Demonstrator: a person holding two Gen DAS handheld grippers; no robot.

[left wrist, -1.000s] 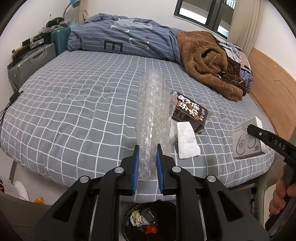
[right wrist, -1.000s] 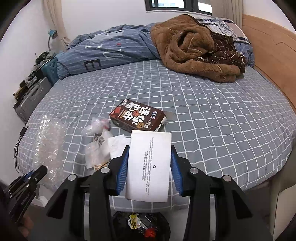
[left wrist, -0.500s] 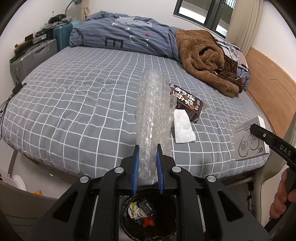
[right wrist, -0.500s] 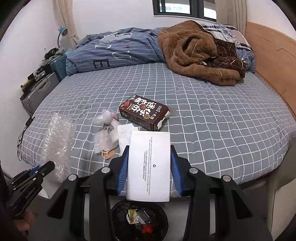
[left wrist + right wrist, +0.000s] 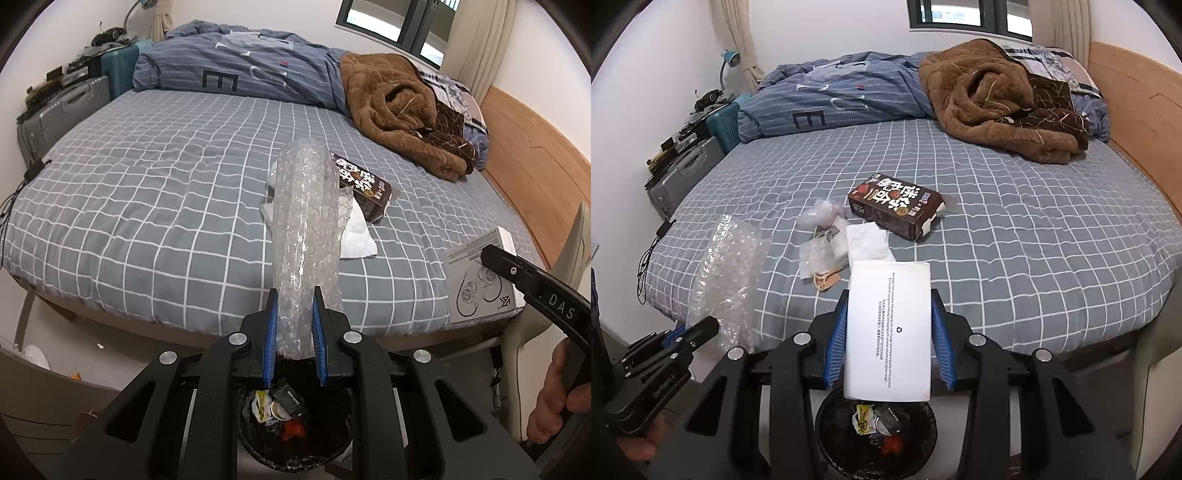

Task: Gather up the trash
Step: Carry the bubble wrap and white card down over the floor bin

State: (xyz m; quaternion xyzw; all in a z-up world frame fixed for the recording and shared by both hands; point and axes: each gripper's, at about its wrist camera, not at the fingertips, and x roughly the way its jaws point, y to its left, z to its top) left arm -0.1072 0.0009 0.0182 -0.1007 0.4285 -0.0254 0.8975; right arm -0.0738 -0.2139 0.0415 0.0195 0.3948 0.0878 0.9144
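Observation:
My left gripper is shut on a roll of clear bubble wrap, held upright above a black trash bin on the floor. The bubble wrap also shows in the right wrist view. My right gripper is shut on a white flat box, held above the same bin. On the bed lie a brown snack box, a white tissue and crumpled clear plastic bags.
The bed has a grey checked sheet, a blue duvet and a brown blanket at the back. Suitcases stand at its left. A wooden headboard runs along the right. The bin holds several scraps.
Both grippers have pulled back from the bed with their loads. The trash bin now shows more fully under both of them.

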